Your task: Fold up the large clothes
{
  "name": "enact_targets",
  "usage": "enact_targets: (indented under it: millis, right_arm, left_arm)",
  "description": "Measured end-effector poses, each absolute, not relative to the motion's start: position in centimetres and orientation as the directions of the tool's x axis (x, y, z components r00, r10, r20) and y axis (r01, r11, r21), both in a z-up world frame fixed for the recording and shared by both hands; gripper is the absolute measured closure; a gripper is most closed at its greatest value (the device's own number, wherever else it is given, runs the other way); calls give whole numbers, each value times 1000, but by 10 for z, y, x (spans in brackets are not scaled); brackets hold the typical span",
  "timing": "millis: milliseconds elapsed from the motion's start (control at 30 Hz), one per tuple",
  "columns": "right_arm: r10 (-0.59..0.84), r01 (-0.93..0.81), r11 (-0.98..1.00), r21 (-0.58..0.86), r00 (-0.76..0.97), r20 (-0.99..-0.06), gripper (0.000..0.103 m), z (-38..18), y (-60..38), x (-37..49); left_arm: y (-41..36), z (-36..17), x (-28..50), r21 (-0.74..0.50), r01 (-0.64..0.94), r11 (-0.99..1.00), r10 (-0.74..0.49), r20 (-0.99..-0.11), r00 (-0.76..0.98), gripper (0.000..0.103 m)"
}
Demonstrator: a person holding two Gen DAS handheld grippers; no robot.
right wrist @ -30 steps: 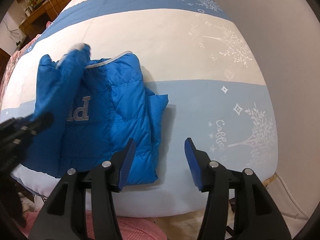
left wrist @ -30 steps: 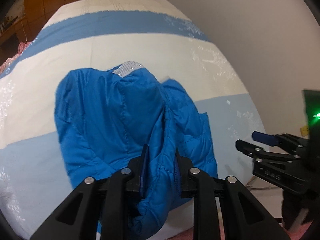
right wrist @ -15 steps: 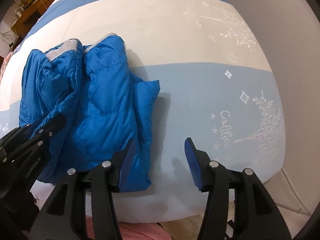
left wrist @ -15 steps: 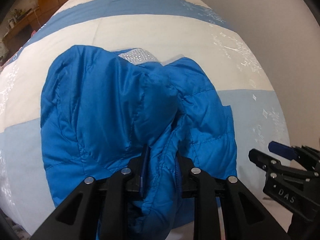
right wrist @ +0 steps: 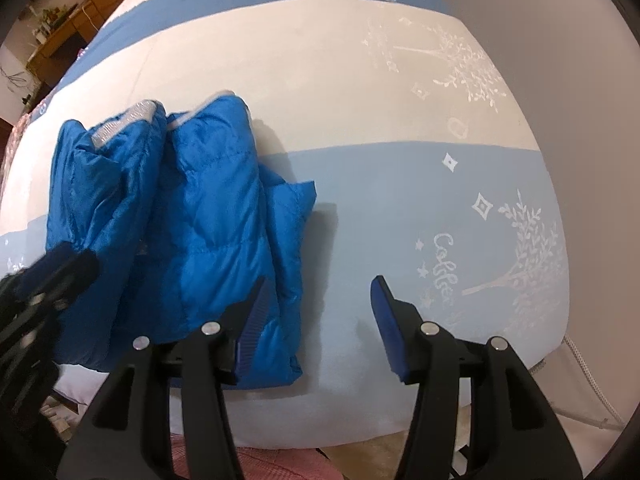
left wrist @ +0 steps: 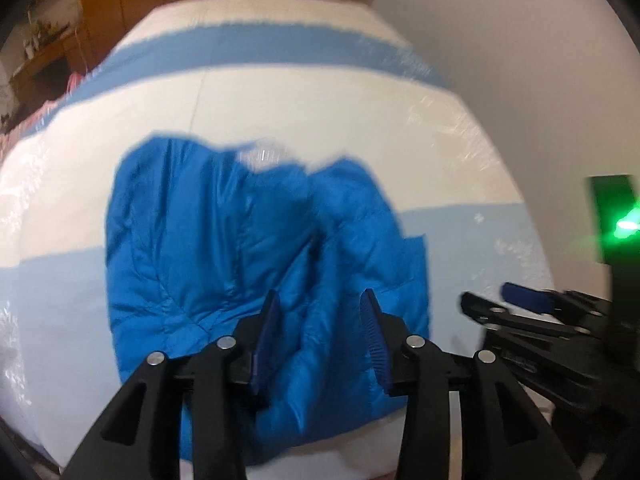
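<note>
At lower centre, left gripper (left wrist: pixel 320 332) tilted down, jaws opening over jacket (left wrist: pixel 224 248) | right gripper (right wrist: pixel 316 320) pointed straight down, open, empty | only right view showed bedspread (right wrist: pixel 400 92) lettering (right wrist: pixel 444 268)

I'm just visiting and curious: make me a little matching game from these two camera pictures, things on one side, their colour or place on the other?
Things:
1. puffer jacket
2. bedsheet
3. wooden cabinet
4. indicator light

Descriptions:
A. glowing green, at the left camera's right edge
B. bright blue, lying folded on the bed
C. brown, in the background beyond the bed
D. cream and blue bands with a white tree print

Pairs: 1-B, 2-D, 3-C, 4-A
</note>
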State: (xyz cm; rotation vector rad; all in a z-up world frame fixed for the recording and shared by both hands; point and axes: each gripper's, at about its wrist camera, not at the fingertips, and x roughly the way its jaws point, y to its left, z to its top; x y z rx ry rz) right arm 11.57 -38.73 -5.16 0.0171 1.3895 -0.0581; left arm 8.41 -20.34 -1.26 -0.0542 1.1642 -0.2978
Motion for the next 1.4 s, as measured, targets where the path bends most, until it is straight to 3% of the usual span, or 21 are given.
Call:
enact_targets:
  millis: [133,233,400,533,767,833,900,1000,1200,1400]
  right_arm:
    - [-10,33,999,-2,213,-977,45,-36,-382,119]
    - [29,3,1000,30,241,-970,35,-22,-371,124]
    - [151,-88,987,133,243,-958,20,-9,-340,138]
    - [247,-117,966,232,137,-959,18,-28,-316,157]
    - [243,-143,960,240,5,-970,18,-67,-273,173]
    - [234,-150,961,232,-4,-972,35,-75,-266,177]
    - [276,-159,948,274,-11,-961,71,-79,-260,180]
    - [318,-186,934,304,46,-947,91,-65,-263,178]
    - [390,-244,906,346,164,-906,96,-7,-286,160]
    - [338,-196,934,297,228,-913,97,15,-328,148]
  left_arm:
    - [-184,14,80,-211,181,961,-268,-876,401,61]
    - [-148,27,83,-243,95,965,-260,-867,425,61]
    - [-80,11,105,-119,-87,989,-72,-904,421,61]
    - [-53,-20,114,-83,-153,985,-22,-931,365,61]
    - [-39,-45,109,-82,-180,980,-14,-937,348,61]
    - [-35,-49,107,-88,-183,979,-21,-940,341,61]
    - [-31,-52,106,-84,-191,978,-17,-943,332,61]
    - [-29,-49,103,-94,-191,977,-25,-942,334,61]
    - [-43,-28,104,-144,-141,979,-81,-922,379,61]
    - [-81,-19,104,-196,-14,981,-176,-909,378,61]
